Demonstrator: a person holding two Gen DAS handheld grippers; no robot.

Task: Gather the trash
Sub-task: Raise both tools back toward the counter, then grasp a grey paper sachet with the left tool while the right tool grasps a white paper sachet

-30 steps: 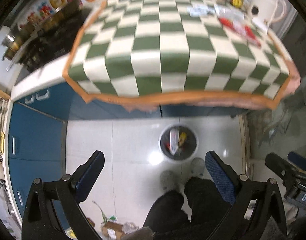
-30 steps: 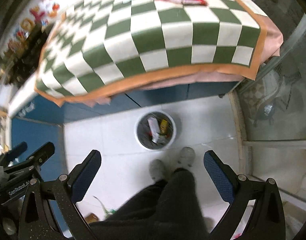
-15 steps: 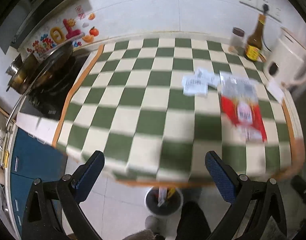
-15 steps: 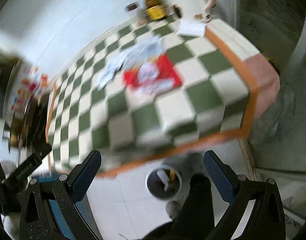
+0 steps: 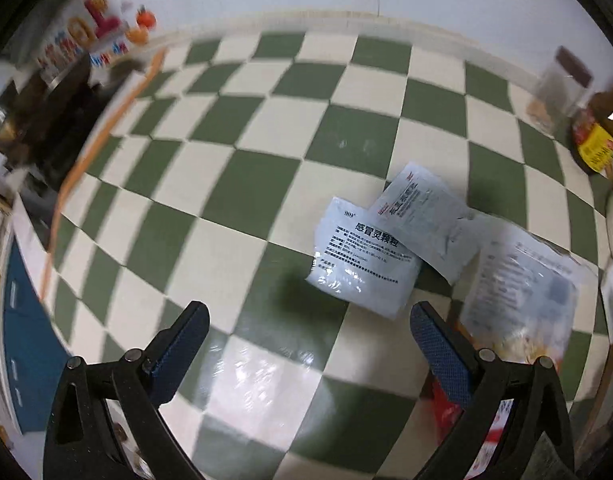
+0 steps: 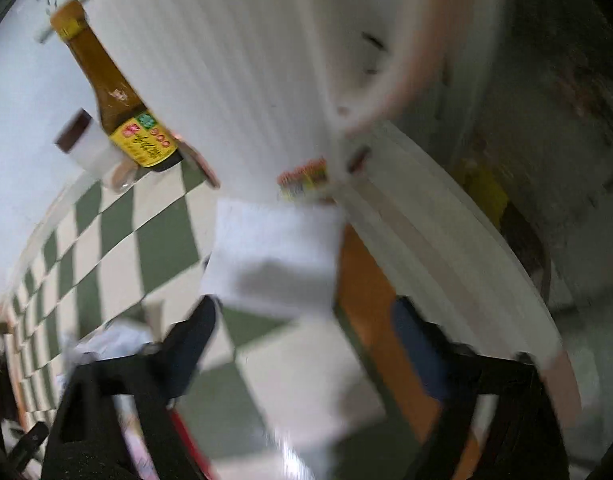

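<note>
Left wrist: gripper (image 5: 306,332) wide, empty, above glossy checked cloth (image 5: 266,128) — flat crinkled white sachets (image 5: 362,264). Right wrist: gripper (image 6: 302,340) closing, empty — blurred white paper (image 6: 270,256), amber bottle (image 6: 118,100).

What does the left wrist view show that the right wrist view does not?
Only the left wrist view: two white sachets overlapping on the cloth, a clear bag beside them, fridge magnets and the open left tool.

Only the right wrist view: a white paper near the cloth's orange edge, a white kettle and the right tool, closing with nothing gripped.

Both: the checked cloth, brown bottle and jar.
</note>
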